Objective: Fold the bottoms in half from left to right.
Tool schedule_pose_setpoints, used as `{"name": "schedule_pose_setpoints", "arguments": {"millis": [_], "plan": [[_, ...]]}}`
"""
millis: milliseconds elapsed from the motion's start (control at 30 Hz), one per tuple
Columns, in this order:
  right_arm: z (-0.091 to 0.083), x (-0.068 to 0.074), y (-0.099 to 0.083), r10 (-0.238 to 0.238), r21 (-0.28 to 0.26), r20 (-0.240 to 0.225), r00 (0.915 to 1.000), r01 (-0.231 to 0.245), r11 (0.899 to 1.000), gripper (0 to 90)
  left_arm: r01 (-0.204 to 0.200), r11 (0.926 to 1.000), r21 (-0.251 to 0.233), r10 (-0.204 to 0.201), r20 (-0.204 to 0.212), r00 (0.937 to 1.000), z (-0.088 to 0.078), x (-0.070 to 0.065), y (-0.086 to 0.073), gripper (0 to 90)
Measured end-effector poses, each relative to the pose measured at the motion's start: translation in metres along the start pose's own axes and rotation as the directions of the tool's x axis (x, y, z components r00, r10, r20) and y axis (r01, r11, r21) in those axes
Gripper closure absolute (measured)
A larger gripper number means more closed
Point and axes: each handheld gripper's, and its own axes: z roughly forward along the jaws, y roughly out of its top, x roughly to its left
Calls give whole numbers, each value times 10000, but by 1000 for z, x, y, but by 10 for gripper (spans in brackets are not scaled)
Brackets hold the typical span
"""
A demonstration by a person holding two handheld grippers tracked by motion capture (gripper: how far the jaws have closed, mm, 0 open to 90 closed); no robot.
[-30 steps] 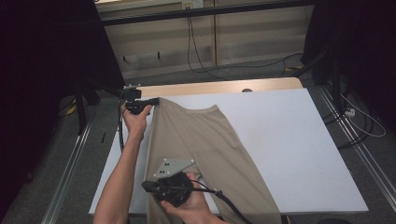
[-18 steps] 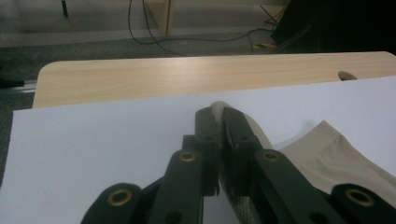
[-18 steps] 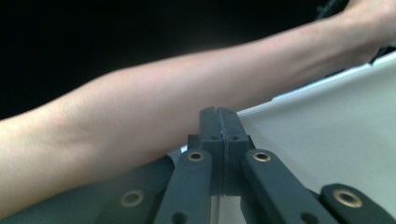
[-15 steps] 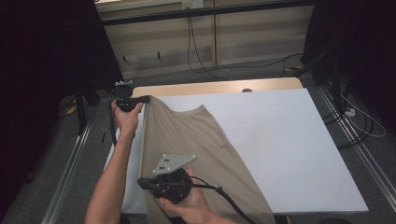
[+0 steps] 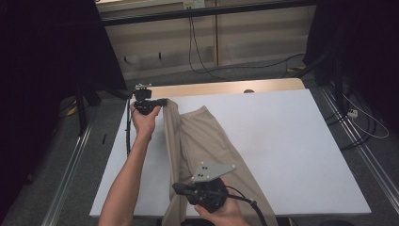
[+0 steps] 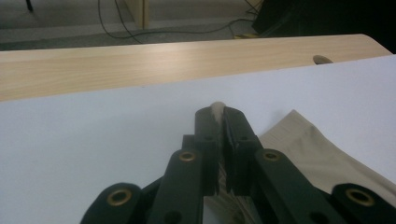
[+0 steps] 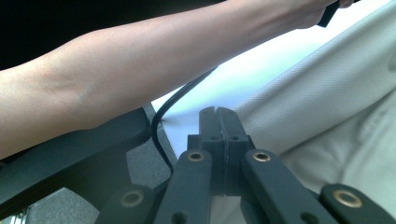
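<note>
- At the bottom centre of the high view, the right tongs [image 5: 181, 189] sat low over the near edge of the white counter [image 5: 301, 150], held in the person's right hand [image 5: 225, 213], with the grey three-cornered plate on top.
- In the right gripper view the right tongs [image 7: 218, 112] had their jaws pressed flat together; beige cloth lay just beside and behind them, but whether any of it was pinched between the jaws could not be told.
- The beige garment [image 5: 207, 155] lay on the left-centre part of the counter, its near end running off the counter's bottom edge beside the right tongs.
- Its long axis ran from the bottom centre of the high view up toward the upper left, narrowing to a gathered, raised fold at the far end.
- That far end met the left tongs [image 5: 164, 101] at the upper left of the cloth, by the counter's far-left corner, with the left hand [image 5: 146, 120] behind them.
- The left gripper view showed what the high view could not: the left tongs [image 6: 218, 111] clenched on a thin edge of the garment [image 6: 322, 154], a beige tip poking out past the jaw tips.
- The right gripper view alone showed the left forearm [image 7: 140, 65] crossing the upper frame, and a black cable [image 7: 161, 126] curving below it.
- Farthest off, a bare wooden strip [image 5: 221, 88] edged the counter's far side, with a round hole [image 6: 322, 59] seen in the left gripper view.
</note>
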Motion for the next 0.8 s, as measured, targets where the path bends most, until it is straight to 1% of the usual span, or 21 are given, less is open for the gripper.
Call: {"name": "schedule_pose_setpoints", "arguments": {"millis": [33,67,100,167,200,233,267,300,333,433,467,500,533,567,600,700,800], "plan": [[0,0,0,0,0,0,10000,0,10000,900,0,10000,0,0,0,10000,0,0,0,854],[-8,-2,-4,24,-119,113,9999,-23,9999,900,-126,9999,60,125,115,9999,5,-7,-1,854],[-11,-4,-6,76,-160,151,9999,-73,9998,900,-195,9997,110,194,119,9997,7,-10,-1,853],[-15,-6,-7,113,-215,239,9997,-108,9997,900,-193,9998,95,191,165,9997,10,-12,-2,853],[-20,-11,-11,214,-195,380,9990,-206,9996,900,-190,9997,139,187,205,9996,15,-16,-3,853],[-23,-13,-13,250,-164,467,9986,-243,9996,900,-190,9997,139,187,205,9996,15,-16,-3,852],[-25,-15,-15,271,-143,530,9982,-263,9996,900,-177,9997,151,173,243,9996,19,-19,-5,852],[-27,-17,-16,344,-156,572,9978,-336,9993,900,-177,9997,151,173,243,9996,19,-19,-5,852],[-29,-19,-18,373,-164,631,9973,-363,9992,900,-188,9996,210,183,237,9996,23,-22,-7,852],[-34,-22,-21,385,-172,735,9966,-374,9992,900,-133,9996,253,128,196,9997,28,-25,-8,852],[-39,-25,-25,453,-190,880,9951,-438,9989,900,-69,9996,264,62,257,9996,32,-27,-9,853],[-39,-25,-25,453,-190,880,9951,-438,9989,900,-69,9996,264,62,257,9996,32,-27,-9,853],[-43,-29,-29,534,-205,1038,9932,-516,9985,900,-115,9995,279,108,270,9996,36,-32,-10,853],[-43,-29,-29,534,-205,1038,9932,-516,9985,900,-115,9995,279,108,270,9996,36,-32,-10,853],[-47,-33,-33,569,-195,1172,9915,-550,9983,900,-207,9993,311,197,304,9993,41,-38,-9,853],[-54,-38,-39,637,-165,1382,9884,-620,9979,900,-512,9979,397,498,348,9981,47,-47,-6,852],[-62,-44,-45,886,-231,1586,9834,-860,9960,900,-765,9960,467,748,365,9965,52,-54,-3,852]]}}
